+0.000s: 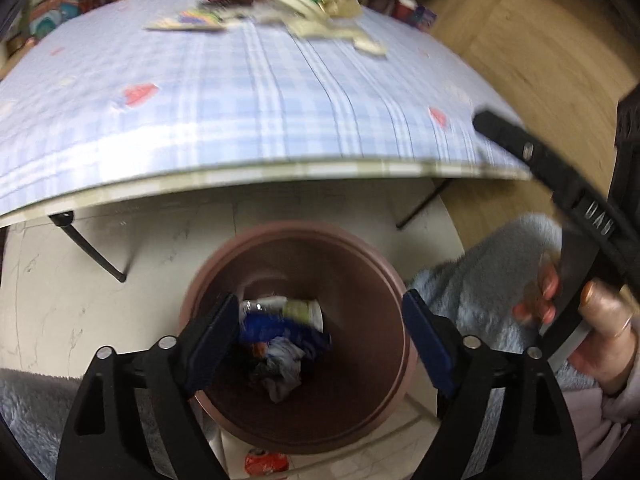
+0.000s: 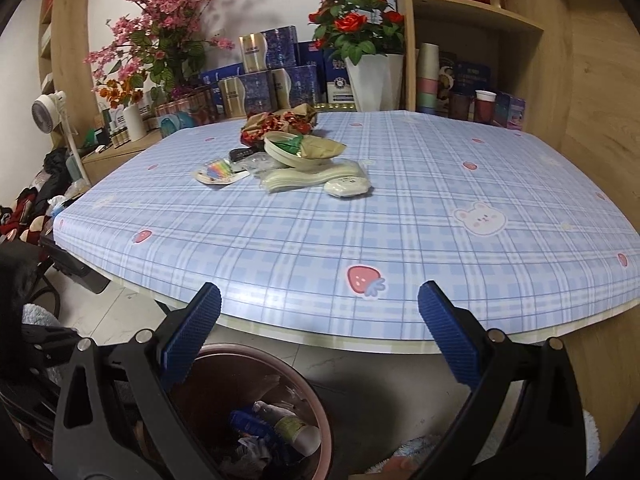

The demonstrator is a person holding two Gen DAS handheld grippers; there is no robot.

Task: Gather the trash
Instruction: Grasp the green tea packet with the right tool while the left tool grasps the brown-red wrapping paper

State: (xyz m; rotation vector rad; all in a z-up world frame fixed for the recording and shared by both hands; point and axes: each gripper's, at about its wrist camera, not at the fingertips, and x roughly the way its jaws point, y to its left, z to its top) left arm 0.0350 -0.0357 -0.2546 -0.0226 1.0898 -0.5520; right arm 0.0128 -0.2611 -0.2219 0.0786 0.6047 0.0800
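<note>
Both jaws spread wide and empty: left gripper [image 1: 320, 334] over brown bin [image 1: 394, 280], right gripper [image 2: 320, 332] at table edge. Trash pile [image 2: 296, 152] mid-table (light, crinkly, probably slippery wrappers); pinch a loose edge.

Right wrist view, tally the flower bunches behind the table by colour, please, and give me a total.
pink bunch: 1
red bunch: 1
orange bunch: 1
Total: 3
</note>
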